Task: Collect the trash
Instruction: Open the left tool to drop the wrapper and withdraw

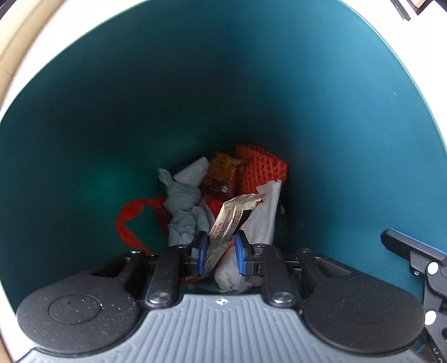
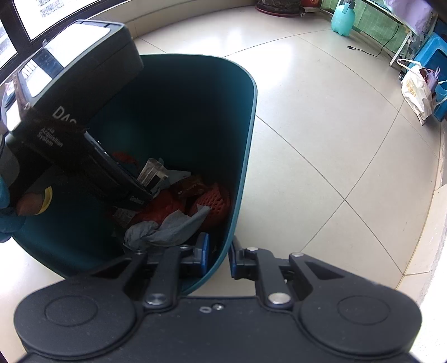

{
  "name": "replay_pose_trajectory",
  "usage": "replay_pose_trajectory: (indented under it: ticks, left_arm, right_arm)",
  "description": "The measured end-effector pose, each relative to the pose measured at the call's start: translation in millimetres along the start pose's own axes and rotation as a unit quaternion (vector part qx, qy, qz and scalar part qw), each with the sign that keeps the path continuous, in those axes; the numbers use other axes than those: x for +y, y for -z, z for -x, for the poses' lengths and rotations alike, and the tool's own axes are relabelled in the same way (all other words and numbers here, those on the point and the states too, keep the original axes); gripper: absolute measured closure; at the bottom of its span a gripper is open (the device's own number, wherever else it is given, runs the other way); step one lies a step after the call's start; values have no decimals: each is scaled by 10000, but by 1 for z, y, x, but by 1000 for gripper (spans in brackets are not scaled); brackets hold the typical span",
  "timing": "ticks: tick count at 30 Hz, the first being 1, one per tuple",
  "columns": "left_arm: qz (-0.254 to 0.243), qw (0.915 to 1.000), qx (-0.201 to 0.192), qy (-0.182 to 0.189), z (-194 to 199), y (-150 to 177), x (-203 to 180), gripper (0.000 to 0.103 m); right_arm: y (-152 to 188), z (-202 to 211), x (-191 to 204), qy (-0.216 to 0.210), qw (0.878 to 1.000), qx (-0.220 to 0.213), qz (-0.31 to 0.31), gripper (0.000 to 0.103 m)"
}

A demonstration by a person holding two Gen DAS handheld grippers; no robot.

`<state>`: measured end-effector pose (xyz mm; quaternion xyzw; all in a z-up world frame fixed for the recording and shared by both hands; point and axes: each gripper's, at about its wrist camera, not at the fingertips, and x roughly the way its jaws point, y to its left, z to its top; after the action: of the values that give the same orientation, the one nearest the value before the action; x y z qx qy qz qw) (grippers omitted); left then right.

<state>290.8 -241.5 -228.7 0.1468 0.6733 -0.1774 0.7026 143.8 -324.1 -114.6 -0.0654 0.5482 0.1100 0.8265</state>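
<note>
L gripper (image 1: 221,252) inside teal bin (image 1: 335,111), pinching printed wrapper (image 1: 229,220) lower ctr; gray tissue (image 1: 183,206), orange foam net (image 1: 259,167) below. R gripper (image 2: 218,258) clamped on bin rim, lower ctr. Spray bottle (image 2: 342,21), tote bag (image 2: 416,95) upper right on floor.

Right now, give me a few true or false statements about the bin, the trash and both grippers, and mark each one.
1. The left gripper is inside the bin. True.
2. The left gripper is empty. False: a wrapper sits between its fingers.
3. The right gripper grips the bin's rim. True: one finger is inside the wall, one outside.
4. The bin is empty. False: it holds orange netting, a grey tissue and other scraps.
5. The bin is red. False: it is teal.
</note>
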Motion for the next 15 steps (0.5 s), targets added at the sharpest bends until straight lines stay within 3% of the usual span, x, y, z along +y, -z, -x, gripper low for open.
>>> replay_pose_trajectory:
  ticks: [7,15]
  left_arm:
    - [71,9999,-38,115,-3,3,3,82]
    - [-177,9979,-595,175,27,21,-2,82]
  right_arm:
    - [0,0,1,-6,10000,1,0,89]
    - [0,0,1,0,10000,4,8,89]
